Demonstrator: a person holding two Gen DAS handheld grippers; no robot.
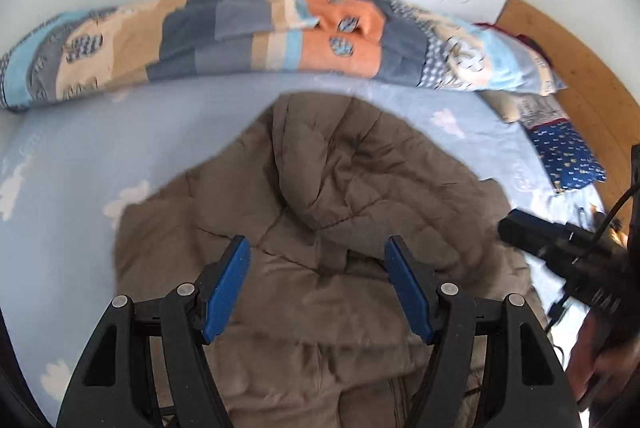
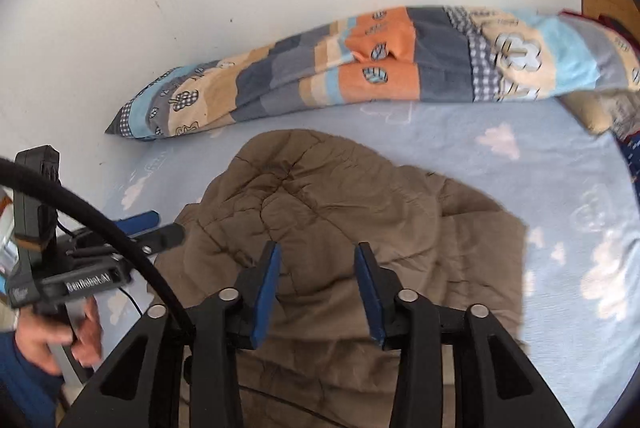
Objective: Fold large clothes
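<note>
The left gripper (image 1: 318, 248) hovers over the brown quilted coat (image 1: 320, 196), jaws spread wide and gripping nothing. The coat lies bunched on the light blue bed sheet (image 2: 520, 164), in front of a patchwork duvet (image 2: 360, 76) against the wall. The right gripper (image 2: 318, 256) also hovers over the coat, jaws spread and empty.

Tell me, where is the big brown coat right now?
The brown coat lies crumpled on the blue cloud sheet, mid-bed in both views, below the open tongs and in front of the patchwork quilt by the wall.
</note>
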